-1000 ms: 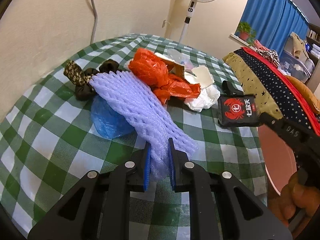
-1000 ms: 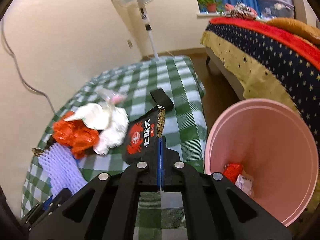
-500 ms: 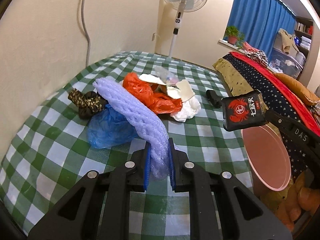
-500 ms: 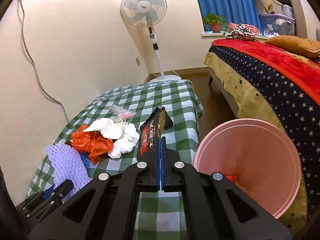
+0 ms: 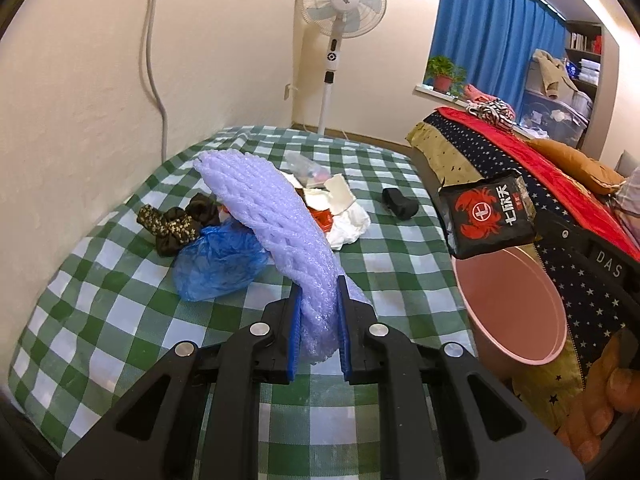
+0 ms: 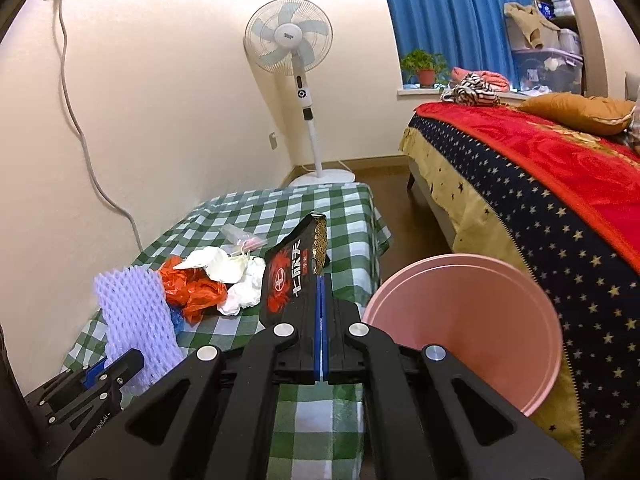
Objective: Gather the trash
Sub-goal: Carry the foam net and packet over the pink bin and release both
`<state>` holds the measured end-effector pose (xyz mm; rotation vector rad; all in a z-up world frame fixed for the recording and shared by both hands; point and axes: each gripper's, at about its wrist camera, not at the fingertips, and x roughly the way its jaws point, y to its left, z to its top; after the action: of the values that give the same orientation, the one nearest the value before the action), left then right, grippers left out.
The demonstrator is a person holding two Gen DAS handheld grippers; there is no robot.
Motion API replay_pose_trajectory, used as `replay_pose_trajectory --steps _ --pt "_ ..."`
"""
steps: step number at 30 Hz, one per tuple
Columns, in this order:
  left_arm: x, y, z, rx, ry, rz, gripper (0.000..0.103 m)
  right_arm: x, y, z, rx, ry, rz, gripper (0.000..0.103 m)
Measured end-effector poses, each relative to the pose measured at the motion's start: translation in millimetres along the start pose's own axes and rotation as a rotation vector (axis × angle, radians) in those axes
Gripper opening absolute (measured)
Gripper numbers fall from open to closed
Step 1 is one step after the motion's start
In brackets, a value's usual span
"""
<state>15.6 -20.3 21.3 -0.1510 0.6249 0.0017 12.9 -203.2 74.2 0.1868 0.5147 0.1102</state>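
Left gripper (image 5: 318,330) pinches the light, squashy foam net (image 5: 272,216) by its end; right gripper (image 6: 321,316) clamps the packet (image 6: 294,274) edge – thin, slippery – beside the bin (image 6: 472,320) off the tabletop's edge

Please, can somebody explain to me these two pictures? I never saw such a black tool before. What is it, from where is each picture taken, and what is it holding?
No robot here: a person holds one hand-held gripper in each hand, and a camera on each looks forward along its two fingers. The black frame at the bottom of each picture is that gripper.

The left view shows the left gripper shut on a purple foam net. The right view shows the right gripper shut on a black packet with a red crab on it.

On the checked table lie a blue bag, an orange bag, white paper, a dark scrunchie and a small black thing. The pink bin beside the table is for the trash.
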Motion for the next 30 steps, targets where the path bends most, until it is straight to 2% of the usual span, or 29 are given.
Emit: replay_pose_trajectory --steps 16,30 --pt "-14.9 -26.4 -1.4 0.050 -0.027 -0.050 0.015 -37.3 -24.6 8.9 0.018 -0.055 -0.065 0.000" --pt "2.9 -59.3 3.0 0.129 -0.051 -0.162 0.015 -48.3 -78.2 19.9 0.096 -0.071 -0.221 0.000"
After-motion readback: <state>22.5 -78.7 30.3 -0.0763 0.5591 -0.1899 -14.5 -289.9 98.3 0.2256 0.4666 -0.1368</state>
